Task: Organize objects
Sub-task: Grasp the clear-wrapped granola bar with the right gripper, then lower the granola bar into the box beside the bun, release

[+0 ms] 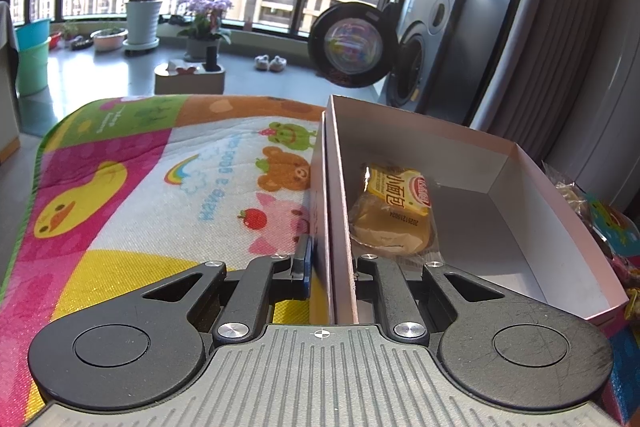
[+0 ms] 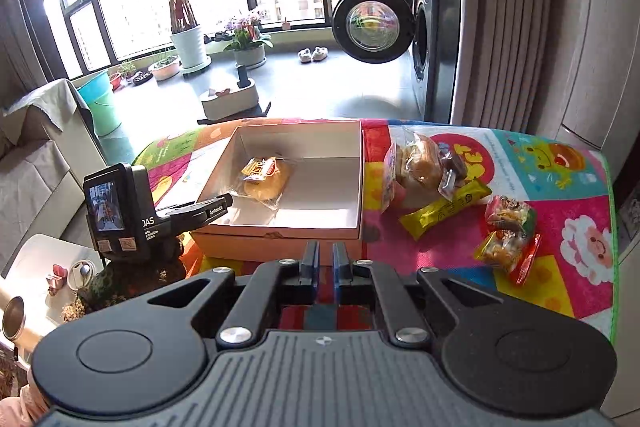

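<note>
Cardboard, pale pink outside and white within, makes the box (image 2: 320,187) that serves as landmark here; it sits open-topped on a cartoon-printed mat (image 2: 560,219) covering the surface. Inside the box, toward its left wall, lies one wrapped bun (image 2: 266,179) with a yellow label, the only item packed so far.

The left gripper (image 1: 329,263) straddles the box's left wall (image 1: 340,227): one of its jaws is outside the wall, the other inside, pinching the cardboard between them. That hold looks meant to steady the light box so it does not slide on the mat while snacks go in.

The right gripper (image 2: 325,259) hovers in front of the box's near wall, its blue-padded jaws drawn close with a narrow gap between them and nothing held. It appears free to fetch the next item.

To the right of the box, the remaining snacks wait on the mat: a clear bag of buns (image 2: 420,163) just beside the box's right wall, a yellow bar (image 2: 448,207) lying slantwise in front of that bag, and two red-and-green packets (image 2: 508,231) farther right again. They sit on the right gripper's side, which suits a division of labour, one hand holding and one loading.

Judging by one item in and several out, the job is at an early stage.
</note>
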A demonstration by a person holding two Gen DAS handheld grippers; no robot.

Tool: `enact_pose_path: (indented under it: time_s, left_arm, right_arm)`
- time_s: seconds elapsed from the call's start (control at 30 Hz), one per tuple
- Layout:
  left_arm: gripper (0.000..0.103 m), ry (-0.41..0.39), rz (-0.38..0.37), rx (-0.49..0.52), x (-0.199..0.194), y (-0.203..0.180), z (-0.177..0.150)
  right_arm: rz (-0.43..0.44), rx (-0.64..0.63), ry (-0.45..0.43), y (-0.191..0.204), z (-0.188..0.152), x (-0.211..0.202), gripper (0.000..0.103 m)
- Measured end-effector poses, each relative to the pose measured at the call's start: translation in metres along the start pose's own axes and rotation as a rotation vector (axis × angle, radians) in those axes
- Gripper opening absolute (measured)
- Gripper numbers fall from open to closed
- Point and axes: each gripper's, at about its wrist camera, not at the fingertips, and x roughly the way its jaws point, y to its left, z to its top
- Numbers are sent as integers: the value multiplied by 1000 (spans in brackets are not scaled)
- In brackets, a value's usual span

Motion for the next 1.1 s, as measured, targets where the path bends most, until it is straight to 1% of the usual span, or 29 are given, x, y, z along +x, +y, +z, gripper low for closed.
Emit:
enact_pose_path:
  time_s: [0.1,0.13,0.17,0.2,0.23,0.27,0.33,0.37,0.43,0.5,0.57,0.6,0.63,0.67,0.73,0.8,0.9,1.0,1.03,1.1]
  left_arm:
    - [14,3,-2,-2,0,0,0]
    - [14,2,-2,-2,-1,0,0]
    - [14,2,-2,-2,-1,0,0]
    - [14,2,-2,-1,-1,0,1]
    - [14,3,-2,-2,-1,0,1]
    - [14,4,-2,-2,-1,0,1]
    - [14,5,-3,-3,-1,1,1]
    - [14,6,-4,-3,-2,1,1]
    - [14,5,-3,-2,-2,1,1]
    - [14,5,-2,-2,-2,1,1]
    - [14,5,-3,-2,-2,1,1]
    - [14,5,-3,-3,-2,1,1]
    - [14,5,-2,-1,-2,1,1]
    - [14,5,-4,-4,-2,1,1]
    - [14,5,-3,-3,-2,0,1]
    - [14,6,-4,-4,-2,0,1]
    - [14,5,-3,-2,-3,0,1]
    - [14,5,-3,-3,-2,0,1]
    - [14,5,-3,-3,-2,0,1]
    - [14,5,-3,-3,-2,0,1]
  right_arm:
    - [-23,8,43,-1,-6,7,7]
    - [-35,1,68,-2,-13,10,11]
    - [-35,-2,92,-3,-22,14,19]
    - [-31,-3,116,-3,-29,16,25]
    - [-28,-8,148,-3,-42,19,34]
    - [-29,-16,170,-2,-50,21,38]
    - [-34,-18,238,-3,-72,30,41]
    - [-29,2,275,-5,-81,36,43]
    - [-7,58,334,-9,-96,49,44]
    - [26,94,367,-9,-105,60,44]
    - [45,80,389,-1,-113,69,45]
    - [27,31,376,8,-116,70,45]
    - [10,-48,366,20,-117,69,38]
    - [12,-98,361,28,-117,67,30]
    - [51,-99,362,33,-112,64,27]
    - [64,-79,331,33,-100,57,27]
    - [71,-55,216,31,-61,36,27]
    - [97,-30,68,32,-6,20,27]
    - [108,-31,26,35,10,21,27]
    - [109,-20,-24,37,37,33,27]
